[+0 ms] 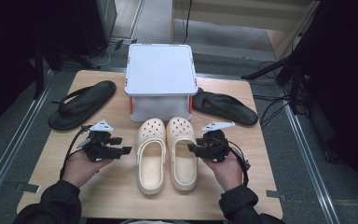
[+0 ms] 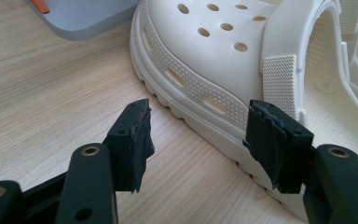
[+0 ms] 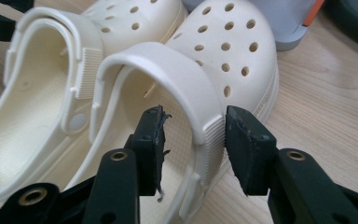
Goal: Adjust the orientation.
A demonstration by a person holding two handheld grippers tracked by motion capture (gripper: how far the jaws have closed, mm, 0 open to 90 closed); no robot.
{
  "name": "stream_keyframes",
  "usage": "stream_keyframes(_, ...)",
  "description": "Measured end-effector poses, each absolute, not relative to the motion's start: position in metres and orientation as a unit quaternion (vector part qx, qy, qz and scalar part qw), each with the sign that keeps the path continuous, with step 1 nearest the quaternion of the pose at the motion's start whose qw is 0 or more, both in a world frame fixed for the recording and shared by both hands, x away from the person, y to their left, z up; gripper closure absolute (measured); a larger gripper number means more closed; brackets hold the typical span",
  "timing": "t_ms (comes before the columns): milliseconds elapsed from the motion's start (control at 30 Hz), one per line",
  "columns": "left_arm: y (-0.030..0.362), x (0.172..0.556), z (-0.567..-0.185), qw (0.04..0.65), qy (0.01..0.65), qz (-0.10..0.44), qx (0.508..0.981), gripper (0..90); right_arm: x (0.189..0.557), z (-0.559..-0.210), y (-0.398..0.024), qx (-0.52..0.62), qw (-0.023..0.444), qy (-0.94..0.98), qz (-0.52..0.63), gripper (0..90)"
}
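Cream foam clogs, a pair, lie side by side at the middle of the wooden table (image 1: 116,186), toes toward the grey lidded box (image 1: 161,79) behind them. The left clog (image 1: 150,156) sits just beside the left gripper (image 1: 123,145), whose jaws stand spread; in the left gripper view one pad hangs over bare wood and the other over the clog's side wall, neither pressing. The right gripper (image 1: 192,148) brackets the side wall and strap of the right clog (image 1: 182,154); in the right gripper view the outer pad lies against the ribbed strap end while the inner pad stands clear inside the opening, so the jaws are apart and nothing is pinched. A black sandal (image 1: 81,103) lies at far left and a second black sandal (image 1: 226,108) at far right, both well apart from the hands.

Risks, as judged: closing on the thin, springy wall may buckle it, letting the clog twist or slip free on lifting. A grip on the pivoting strap alone would let the shoe swing. The left gripper, half off the clog, could close on air or shove the pair sideways into the box.
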State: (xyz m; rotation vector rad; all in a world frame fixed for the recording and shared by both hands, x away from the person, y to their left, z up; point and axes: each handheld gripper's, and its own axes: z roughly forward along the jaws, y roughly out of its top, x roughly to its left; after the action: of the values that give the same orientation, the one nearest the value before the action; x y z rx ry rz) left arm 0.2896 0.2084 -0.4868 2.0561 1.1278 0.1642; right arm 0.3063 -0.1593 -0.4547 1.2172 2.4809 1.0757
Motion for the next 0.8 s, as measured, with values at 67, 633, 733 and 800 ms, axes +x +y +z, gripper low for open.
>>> stream_keyframes(67, 0.209, 0.290, -0.487, 0.386, 0.444, 0.067, 0.806, 41.1, 0.304, -0.451, -0.164, 0.408, 0.083, 0.832, 0.367, 61.7)
stream_keyframes(633, 0.207, 0.300, -0.484, 0.385, 0.444, 0.044, 0.808, 53.4, 0.294, -0.444, -0.189, 0.415, 0.057, 0.817, 0.397, 81.1)
stream_keyframes(733, 0.206, 0.302, -0.485, 0.387, 0.446, 0.037, 0.806, 58.8, 0.297, -0.447, -0.191, 0.410, 0.064, 0.819, 0.395, 87.9)
stream_keyframes(800, 0.206, 0.304, -0.485, 0.391, 0.443, 0.039, 0.806, 64.9, 0.302, -0.451, -0.193, 0.407, 0.063, 0.823, 0.390, 90.0)
